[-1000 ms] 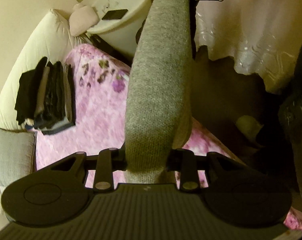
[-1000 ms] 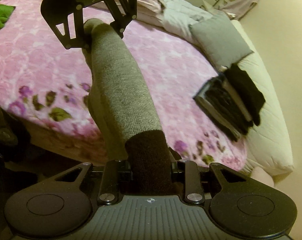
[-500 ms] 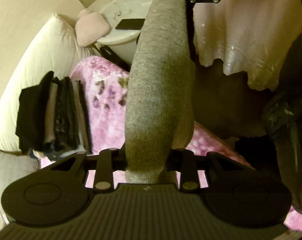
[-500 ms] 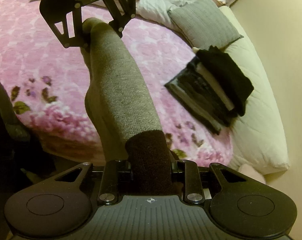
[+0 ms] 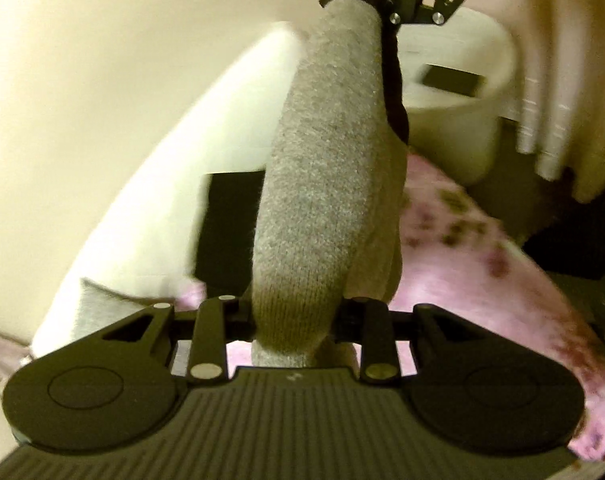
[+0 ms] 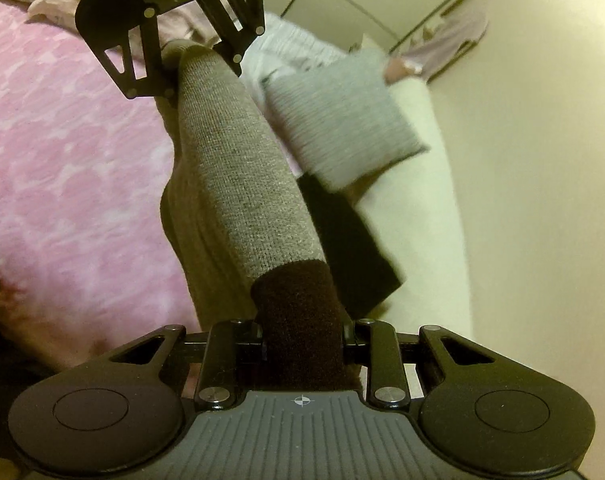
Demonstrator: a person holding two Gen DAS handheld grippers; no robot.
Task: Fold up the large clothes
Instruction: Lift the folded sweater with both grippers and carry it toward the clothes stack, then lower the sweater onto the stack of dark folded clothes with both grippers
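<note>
Sweater (image 5: 326, 184) clamped between both grippers

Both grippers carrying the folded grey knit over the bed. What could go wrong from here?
1. The grey knit hangs folded between the left gripper and right gripper; loose layers below could unfold on landing.
2. The dark folded stack sits at the bed's edge; a nudge may topple it.

Both grippers tilt downward, facing each other. The left gripper (image 5: 294, 320) is clamped on one end of the knit (image 5: 322, 184); the right gripper (image 6: 304, 340) clamps its dark cuff end.
</note>
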